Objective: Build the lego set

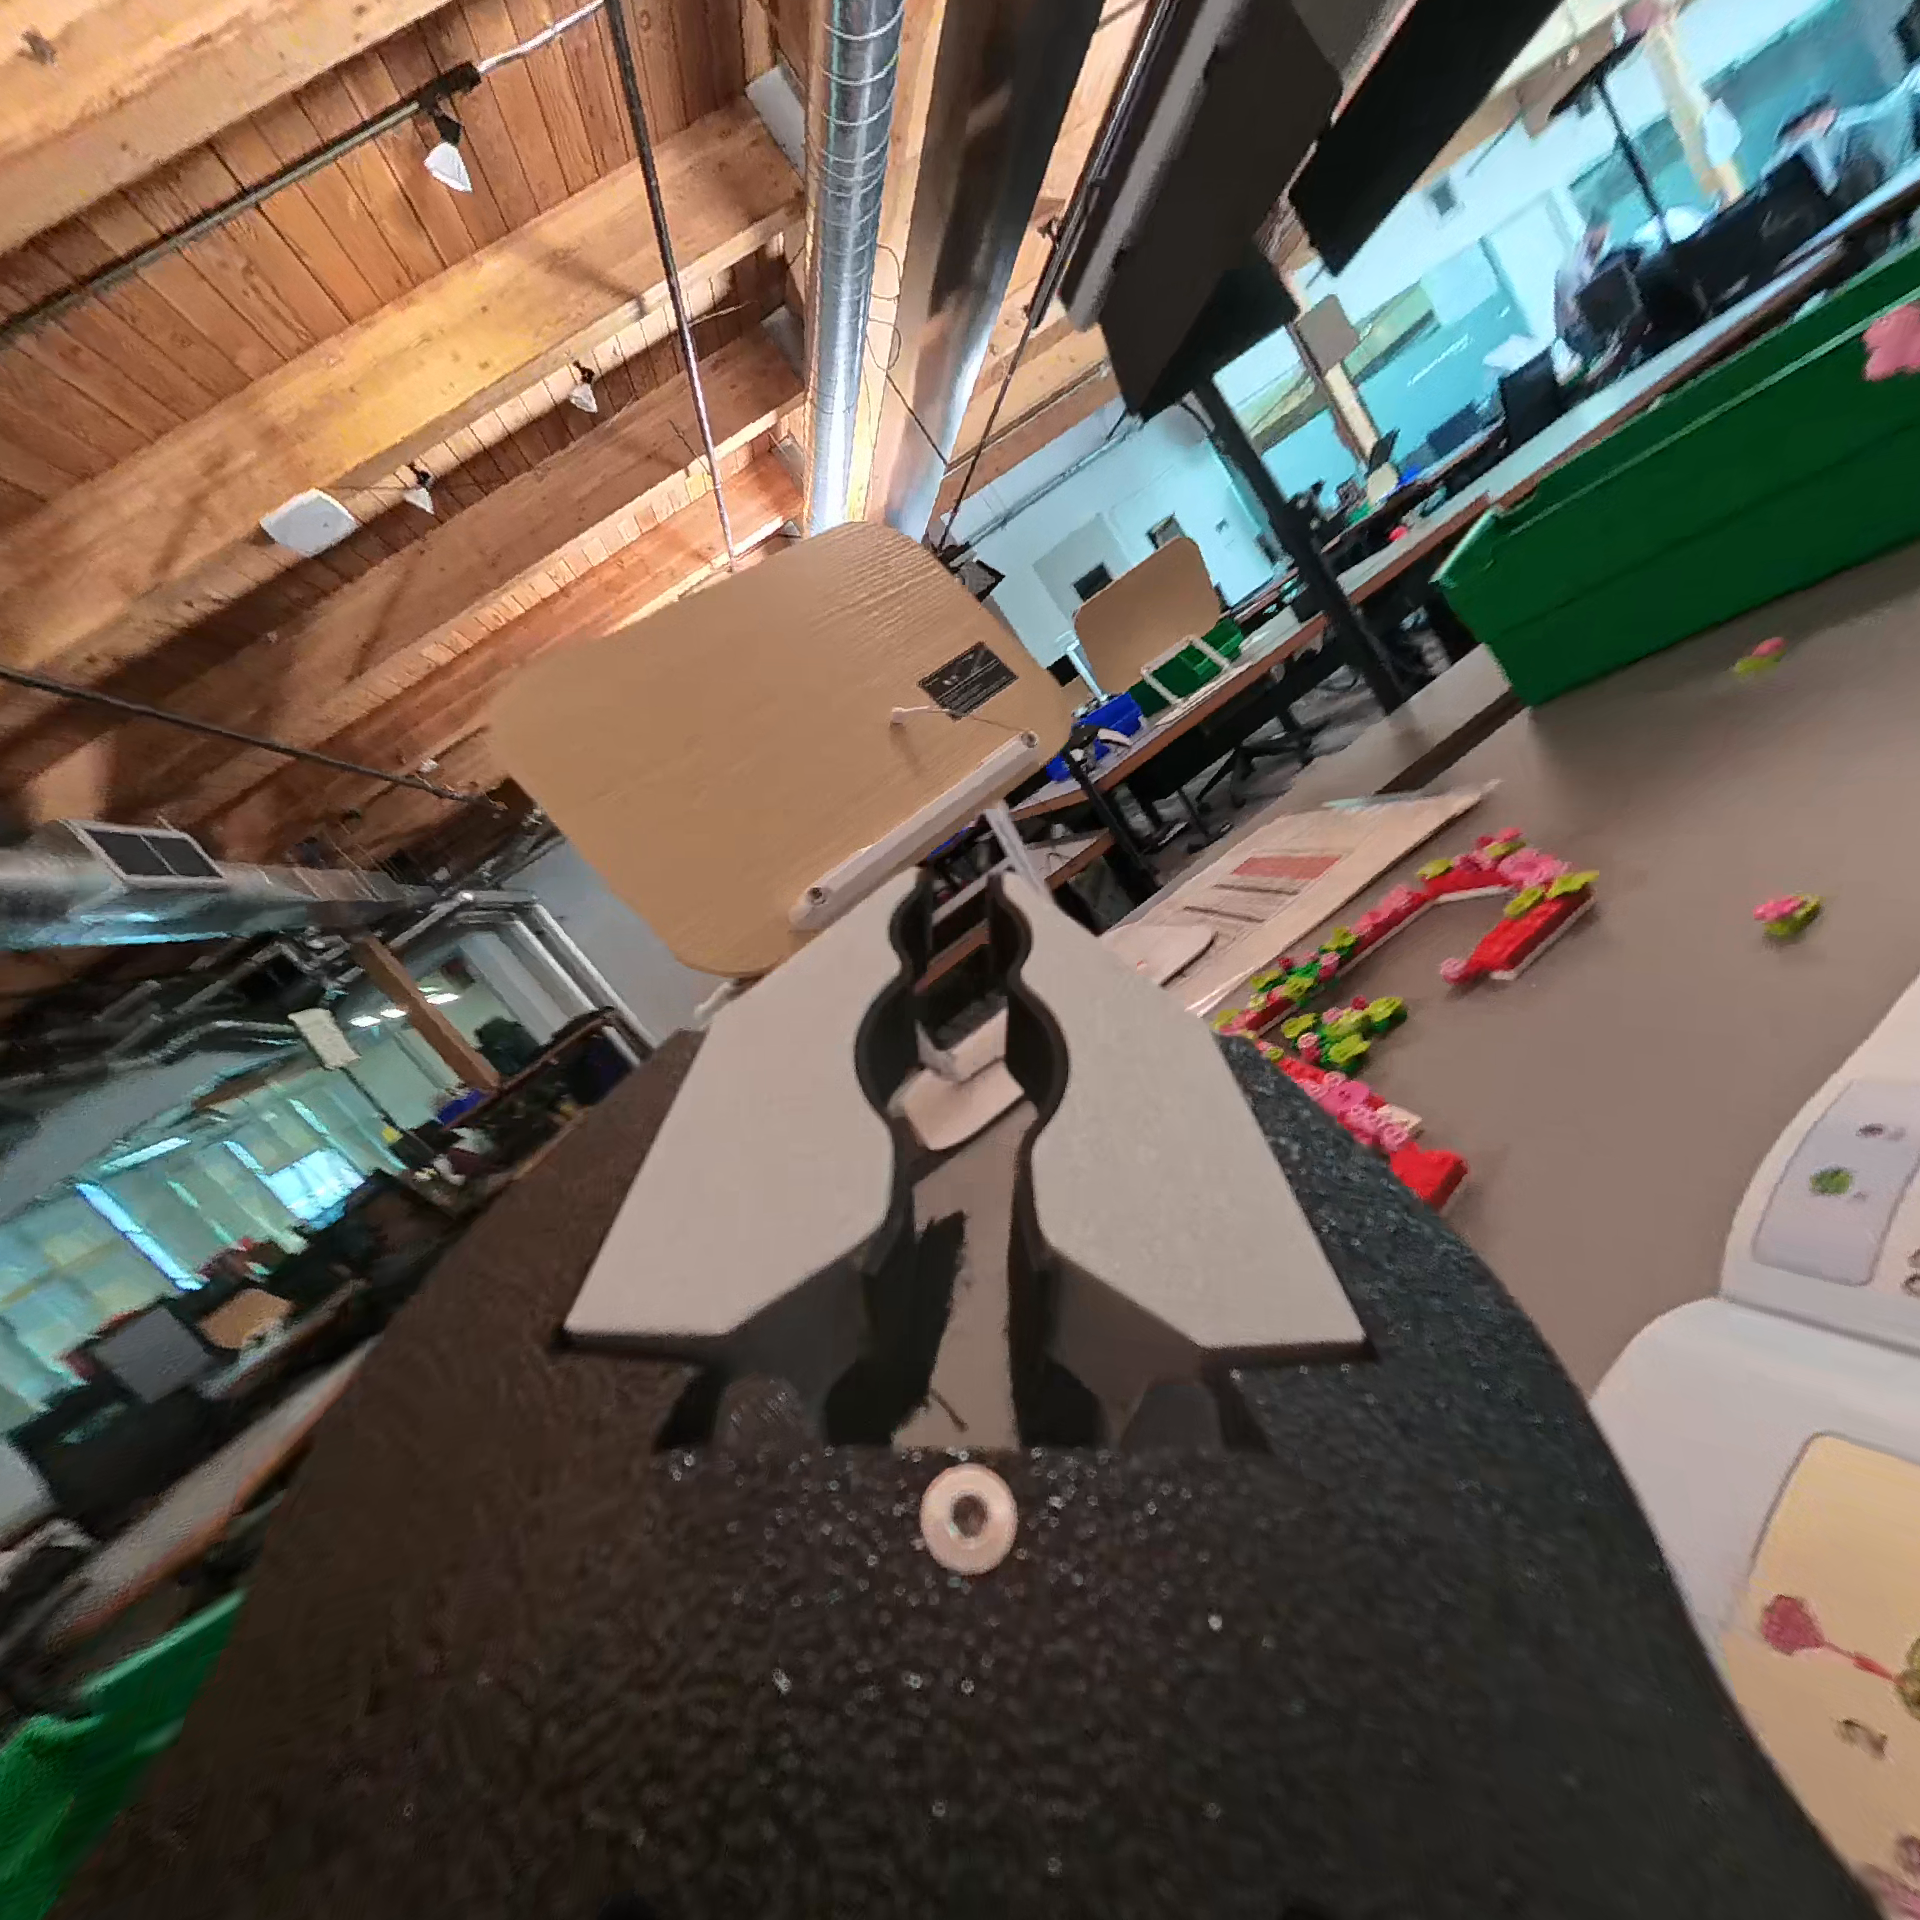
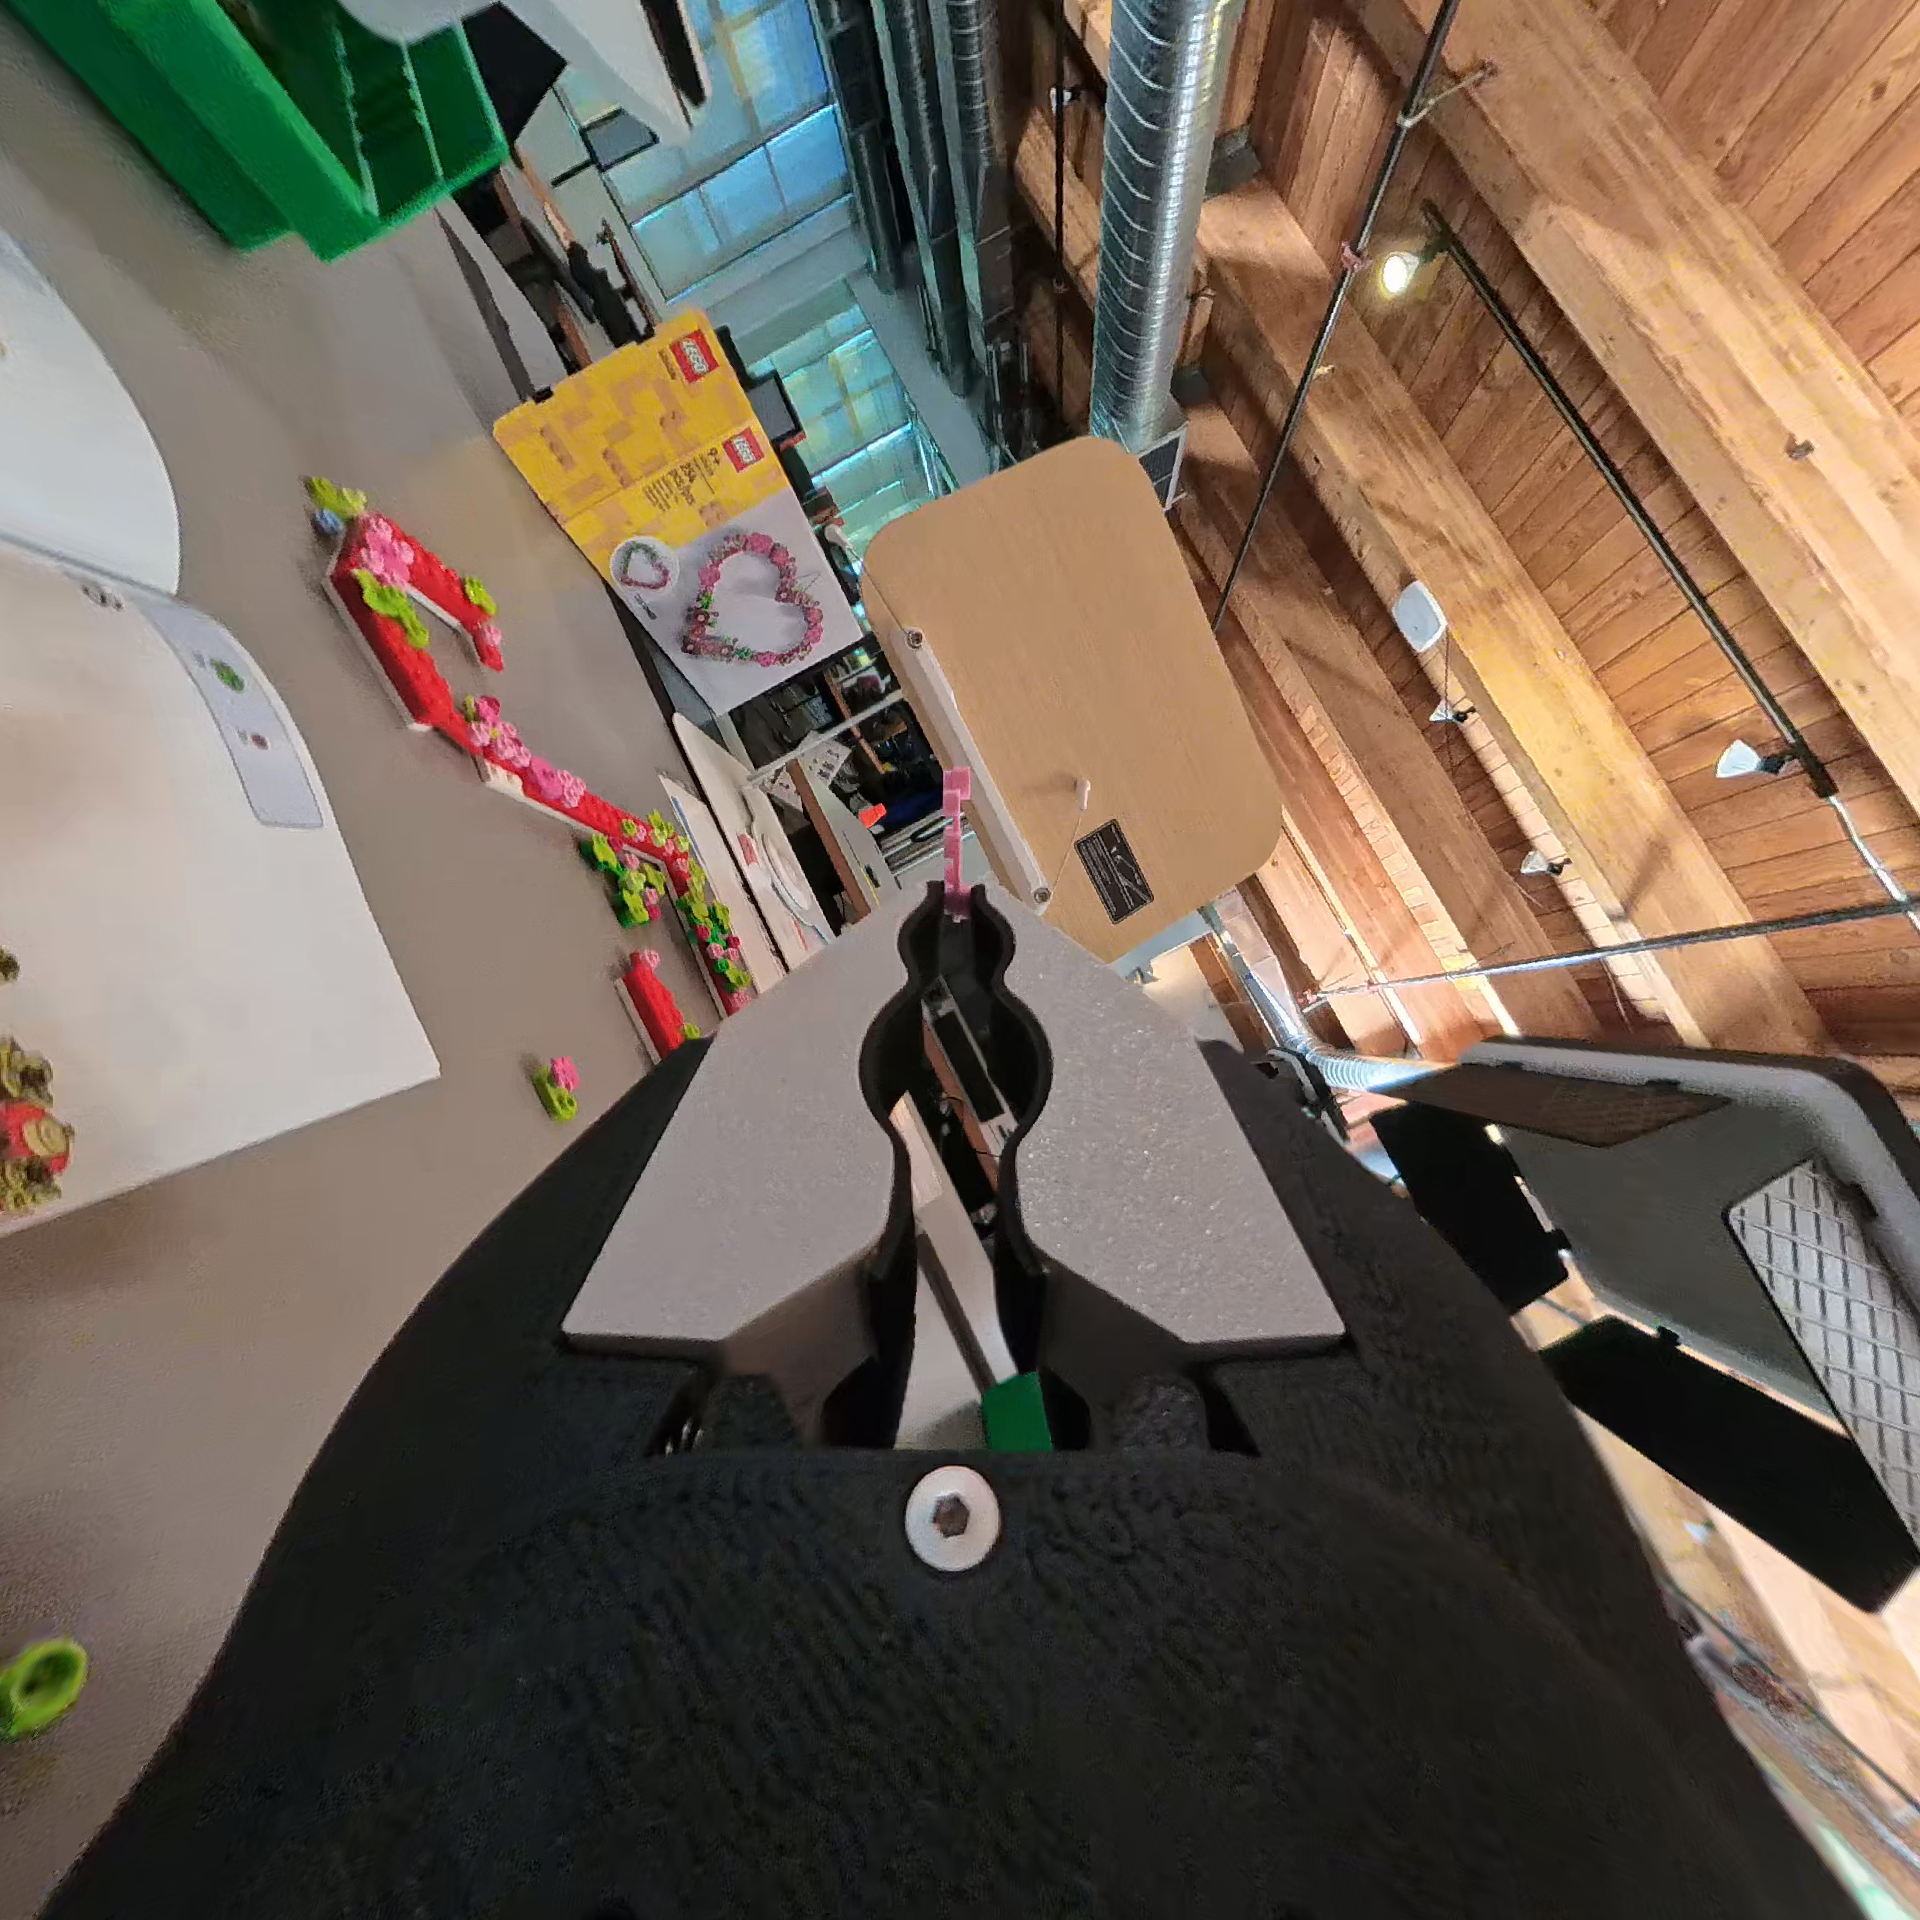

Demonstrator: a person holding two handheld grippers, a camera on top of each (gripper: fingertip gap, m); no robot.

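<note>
A thin pink piece (image 2: 954,831) is pinched in the right gripper (image 2: 958,914); the left gripper's (image 1: 961,904) jaws are nearly closed, empty. It should be lowered squarely onto the heart (image 2: 457,675) on the bench (image 2: 312,364).

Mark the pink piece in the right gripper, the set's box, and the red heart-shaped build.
pink piece (image 2: 956,821): right wrist view, its mid-length.
box (image 2: 634,457): right wrist view, yellow panel.
red heart-shaped build (image 2: 400,644): right wrist view, red upper section.
</note>
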